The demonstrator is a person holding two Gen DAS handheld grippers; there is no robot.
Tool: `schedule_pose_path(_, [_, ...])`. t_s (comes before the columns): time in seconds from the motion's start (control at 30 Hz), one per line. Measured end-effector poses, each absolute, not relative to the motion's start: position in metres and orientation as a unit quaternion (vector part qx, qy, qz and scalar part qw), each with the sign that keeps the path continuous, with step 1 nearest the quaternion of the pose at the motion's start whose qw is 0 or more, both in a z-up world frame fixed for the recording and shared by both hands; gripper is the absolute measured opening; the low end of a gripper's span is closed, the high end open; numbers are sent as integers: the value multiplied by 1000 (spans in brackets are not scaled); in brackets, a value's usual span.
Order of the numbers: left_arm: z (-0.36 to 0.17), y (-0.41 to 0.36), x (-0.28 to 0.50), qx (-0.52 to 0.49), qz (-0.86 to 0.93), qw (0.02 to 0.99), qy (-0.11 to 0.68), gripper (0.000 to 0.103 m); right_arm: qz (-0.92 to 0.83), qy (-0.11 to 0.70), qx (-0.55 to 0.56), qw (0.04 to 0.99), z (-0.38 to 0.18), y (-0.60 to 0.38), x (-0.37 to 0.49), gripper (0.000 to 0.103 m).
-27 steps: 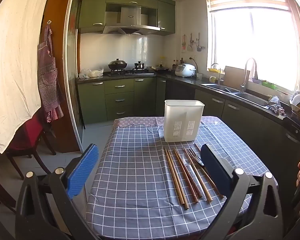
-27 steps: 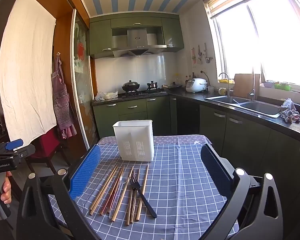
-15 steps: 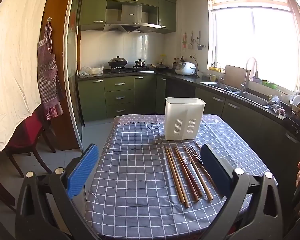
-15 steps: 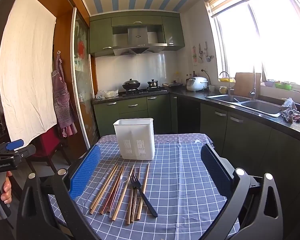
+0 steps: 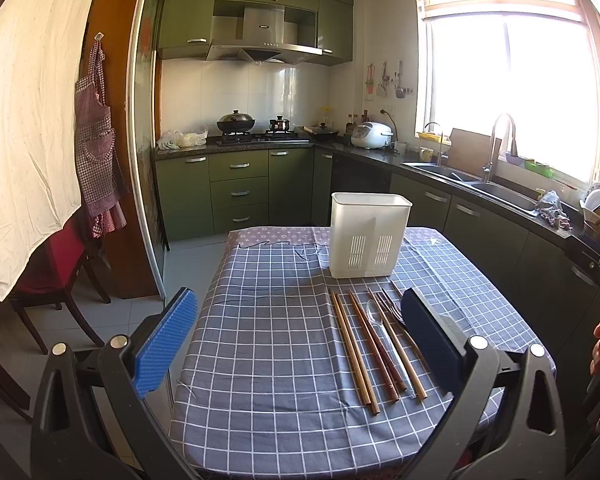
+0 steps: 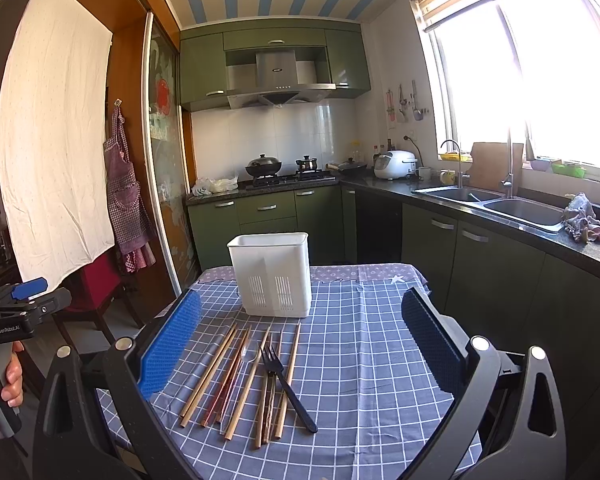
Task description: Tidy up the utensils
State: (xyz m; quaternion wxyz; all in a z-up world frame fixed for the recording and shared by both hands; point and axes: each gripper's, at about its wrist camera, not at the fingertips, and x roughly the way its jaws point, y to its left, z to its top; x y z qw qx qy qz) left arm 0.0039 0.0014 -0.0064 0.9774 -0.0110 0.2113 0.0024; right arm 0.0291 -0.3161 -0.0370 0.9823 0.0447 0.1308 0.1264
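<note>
Stood at the near end of a table (image 5: pixel 268 360) covered in blue-grey checked cloth. Left gripper (image 5: pixel 296 336) hovered above that edge, jaws spread wide, nothing between the blue pads. Right gripper (image 6: pixel 300 340) likewise gaped wide and empty, aimed down the table's length. Laid side by side in a loose row near the middle: several wooden chopsticks (image 6: pixel 210 372), a clear spoon (image 5: pixel 374 318) and a black fork (image 6: pixel 286 386), handles toward the near edge. Just beyond their far tips, upright toward the far end: a white slotted utensil holder (image 6: pixel 274 276). Gripped the left gripper's handle: a hand (image 6: pixel 12 376) at the right wrist view's left edge.
</note>
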Motion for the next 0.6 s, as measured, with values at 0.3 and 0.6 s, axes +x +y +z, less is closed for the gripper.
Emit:
schedule_pose_path(0.3, [-9, 4, 4, -13, 3, 977, 211, 97, 127, 133, 45, 982, -38, -317, 31, 99])
schedule_pose_path(0.6, [-12, 3, 5, -12, 3, 977, 214, 97, 126, 134, 45, 982, -38, -317, 32, 99])
